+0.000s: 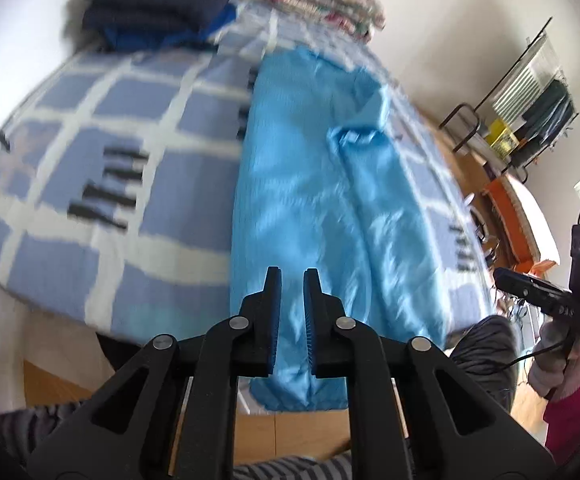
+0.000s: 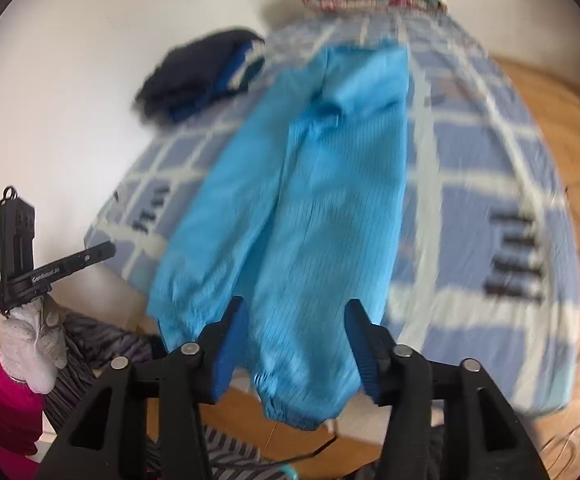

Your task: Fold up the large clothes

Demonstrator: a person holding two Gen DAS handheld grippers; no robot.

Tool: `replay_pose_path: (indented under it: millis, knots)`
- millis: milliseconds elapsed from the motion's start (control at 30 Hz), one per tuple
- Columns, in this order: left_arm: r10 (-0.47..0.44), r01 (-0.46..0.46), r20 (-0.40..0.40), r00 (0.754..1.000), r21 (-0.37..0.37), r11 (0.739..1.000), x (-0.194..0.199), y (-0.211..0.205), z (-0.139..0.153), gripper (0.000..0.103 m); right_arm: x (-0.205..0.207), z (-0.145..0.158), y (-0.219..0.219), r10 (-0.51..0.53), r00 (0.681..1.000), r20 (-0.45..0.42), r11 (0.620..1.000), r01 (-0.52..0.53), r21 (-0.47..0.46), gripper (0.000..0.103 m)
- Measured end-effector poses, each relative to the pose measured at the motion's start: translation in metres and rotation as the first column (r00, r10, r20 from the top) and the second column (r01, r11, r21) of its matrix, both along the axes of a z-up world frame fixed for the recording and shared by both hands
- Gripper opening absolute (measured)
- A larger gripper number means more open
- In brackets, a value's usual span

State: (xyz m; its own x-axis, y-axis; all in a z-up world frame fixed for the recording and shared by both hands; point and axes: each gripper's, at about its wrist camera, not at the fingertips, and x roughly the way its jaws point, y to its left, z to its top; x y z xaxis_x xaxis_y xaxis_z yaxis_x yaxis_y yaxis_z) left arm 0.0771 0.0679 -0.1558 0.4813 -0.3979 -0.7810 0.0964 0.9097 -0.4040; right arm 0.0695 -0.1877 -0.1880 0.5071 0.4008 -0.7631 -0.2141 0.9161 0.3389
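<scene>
Blue trousers (image 2: 298, 208) flat below both tongs, untouched.

Both views are smeared by motion, so the weave and seams of the blue garment (image 1: 310, 184) cannot be read; its hem at 6 o'clock is partly hidden behind the left gripper (image 1: 292, 280) in the left view; in the right view its lower cuffs pass behind the right gripper (image 2: 296, 312); the dark marks on the checked bedcover (image 1: 110, 120) are too blurred to tell as lettering or pattern; the dark folded pile (image 1: 158, 4) at 11 o'clock shows no detail; the shelf clutter (image 1: 530, 120) at 2 o'clock is too small to identify; the striped cloth at 6 o'clock is cut off by the frame edge.
</scene>
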Motion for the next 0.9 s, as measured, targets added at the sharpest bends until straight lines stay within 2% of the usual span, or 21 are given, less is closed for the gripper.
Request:
replay_pose_path:
  millis: [100, 200, 267, 333, 433, 533, 600, 767, 833, 867, 900]
  knots:
    - [-0.036, 0.037, 0.028, 0.999, -0.035, 0.999, 0.016, -0.015, 0.012, 0.009, 0.02, 0.023, -0.009, -0.012, 0.999, 0.038, 1.0, 0.01, 0.03, 0.054]
    - [-0.086, 0.088, 0.034, 0.996, -0.073, 0.993, 0.039, -0.047, 0.009, 0.009, 0.058, 0.046, -0.023, -0.05, 0.995, 0.083, 0.997, 0.045, 0.059, 0.057]
    - [-0.133, 0.135, 0.024, 0.991, -0.115, 0.984, 0.058, -0.075, 0.0, 0.009, 0.09, 0.053, -0.025, -0.058, 0.995, 0.085, 0.995, 0.051, 0.088, 0.062]
    - [-0.161, 0.162, 0.014, 0.987, -0.139, 0.977, 0.074, -0.099, -0.011, 0.009, 0.123, 0.056, -0.027, -0.068, 0.995, 0.079, 0.993, 0.06, 0.105, 0.063]
    - [-0.188, 0.181, -0.022, 0.982, -0.182, 0.966, 0.091, -0.132, -0.033, 0.009, 0.178, 0.057, -0.027, -0.075, 0.993, 0.087, 0.997, 0.071, 0.044, 0.063]
    - [-0.229, 0.214, -0.063, 0.971, -0.185, 0.959, 0.101, -0.161, -0.056, 0.009, 0.238, 0.044, -0.026, -0.054, 0.998, 0.008, 0.994, 0.053, 0.09, 0.067]
    - [-0.257, 0.241, -0.082, 0.963, -0.17, 0.956, 0.104, -0.176, -0.069, 0.009, 0.272, 0.03, -0.027, -0.078, 0.996, -0.049, 0.992, 0.082, 0.098, 0.067]
    - [-0.301, 0.28, -0.135, 0.944, -0.155, 0.947, 0.1, -0.2, -0.104, 0.009, 0.335, -0.006, -0.025, -0.119, 0.98, -0.158, 0.982, 0.139, 0.124, 0.067]
    - [-0.318, 0.299, -0.152, 0.936, -0.138, 0.944, 0.1, -0.207, -0.116, 0.009, 0.351, -0.018, -0.021, -0.124, 0.974, -0.191, 0.983, 0.147, 0.112, 0.06]
    - [-0.318, 0.299, -0.14, 0.938, -0.142, 0.944, 0.1, -0.207, -0.118, 0.009, 0.36, -0.025, -0.017, -0.124, 0.97, -0.209, 0.986, 0.145, 0.088, 0.052]
    - [-0.323, 0.304, -0.139, 0.936, -0.145, 0.942, 0.101, -0.207, -0.119, 0.009, 0.367, -0.031, -0.014, -0.116, 0.968, -0.224, 0.989, 0.134, 0.069, 0.033]
